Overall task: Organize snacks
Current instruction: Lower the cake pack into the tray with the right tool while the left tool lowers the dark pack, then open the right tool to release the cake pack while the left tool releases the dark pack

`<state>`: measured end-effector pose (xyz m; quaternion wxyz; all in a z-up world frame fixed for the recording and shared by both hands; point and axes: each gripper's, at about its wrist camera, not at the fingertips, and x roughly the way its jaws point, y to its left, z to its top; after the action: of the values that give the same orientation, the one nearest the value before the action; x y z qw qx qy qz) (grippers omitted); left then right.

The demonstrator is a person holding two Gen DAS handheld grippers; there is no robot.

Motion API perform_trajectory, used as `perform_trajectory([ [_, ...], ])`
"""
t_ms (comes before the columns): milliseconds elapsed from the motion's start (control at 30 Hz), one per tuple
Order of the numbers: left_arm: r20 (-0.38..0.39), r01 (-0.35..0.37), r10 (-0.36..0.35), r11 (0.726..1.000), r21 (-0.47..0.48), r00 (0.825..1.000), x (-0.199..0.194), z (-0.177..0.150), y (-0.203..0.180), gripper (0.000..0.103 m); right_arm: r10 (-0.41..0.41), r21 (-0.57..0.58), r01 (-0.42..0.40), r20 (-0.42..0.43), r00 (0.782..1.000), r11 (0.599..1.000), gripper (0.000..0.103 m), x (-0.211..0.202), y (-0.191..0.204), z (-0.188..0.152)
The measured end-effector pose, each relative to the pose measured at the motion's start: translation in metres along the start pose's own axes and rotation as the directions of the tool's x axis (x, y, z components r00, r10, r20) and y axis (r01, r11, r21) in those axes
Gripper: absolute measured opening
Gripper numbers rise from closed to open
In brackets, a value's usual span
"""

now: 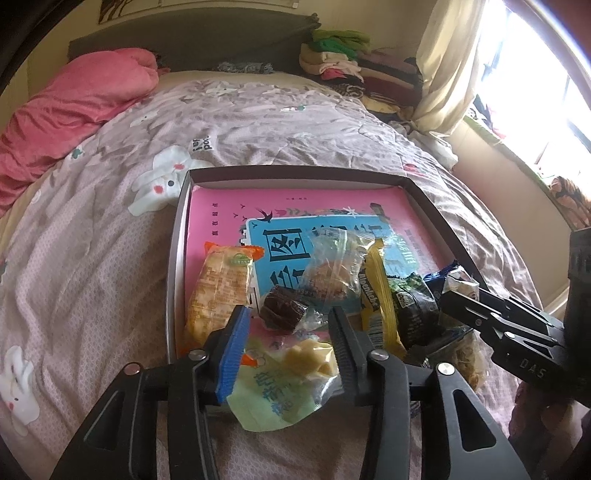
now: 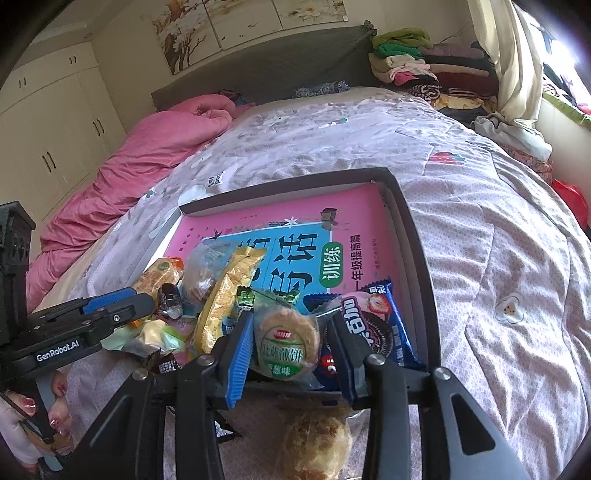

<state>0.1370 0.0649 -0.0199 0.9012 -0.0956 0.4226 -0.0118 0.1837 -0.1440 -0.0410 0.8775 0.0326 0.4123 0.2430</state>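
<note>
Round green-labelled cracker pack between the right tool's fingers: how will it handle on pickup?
The round green-labelled cracker pack probably lifts light: a single thin disc in clear film. The glossy wrapper looks slippery, so it may slide off the pads. The cracker is likely brittle, so a hard squeeze across its edges could snap it.

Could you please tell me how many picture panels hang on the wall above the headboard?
3, side by side in the right wrist view: the left panel, the middle panel and the right panel. The frame cuts off their tops; no others show.
</note>
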Motion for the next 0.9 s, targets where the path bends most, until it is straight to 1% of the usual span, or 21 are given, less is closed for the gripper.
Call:
perform_trajectory([
  [200, -0.003, -0.002, 0.002, 1.000, 0.016, 1.000, -0.002, -0.001, -0.004, 0.053, 0.001, -0.009, -0.002, -0.006, 1.000, 1.000, 0.041, 0.000, 0.001, 0.001],
  [367, -0.006, -0.004, 0.005, 1.000, 0.021, 1.000, -0.005, -0.001, -0.006, 0.057, -0.010, 0.002, 0.010, 0.007, 1.000, 1.000, 0.049, -0.002, -0.001, 0.003],
  [600, -0.007, -0.003, 0.003, 1.000, 0.025, 1.000, -0.007, -0.001, -0.008, 0.059, -0.013, 0.016, 0.012, 0.015, 1.000, 1.000, 0.052, -0.006, -0.006, 0.002],
  [733, -0.004, -0.004, 0.004, 0.999, 0.035, 1.000, -0.010, -0.002, -0.010, 0.069, -0.009, 0.024, 0.008, 0.025, 1.000, 1.000, 0.059, -0.011, -0.007, 0.003],
  [767, -0.003, -0.003, 0.003, 0.999, 0.038, 1.000, -0.011, -0.002, -0.011, 0.070, -0.010, 0.026, 0.009, 0.029, 1.000, 1.000, 0.061, -0.012, -0.007, 0.003],
  [900, -0.002, -0.004, 0.004, 0.999, 0.041, 1.000, -0.014, -0.003, -0.013, 0.070, -0.014, 0.029, 0.013, 0.049, 0.999, 0.999, 0.062, -0.019, -0.008, 0.005],
])
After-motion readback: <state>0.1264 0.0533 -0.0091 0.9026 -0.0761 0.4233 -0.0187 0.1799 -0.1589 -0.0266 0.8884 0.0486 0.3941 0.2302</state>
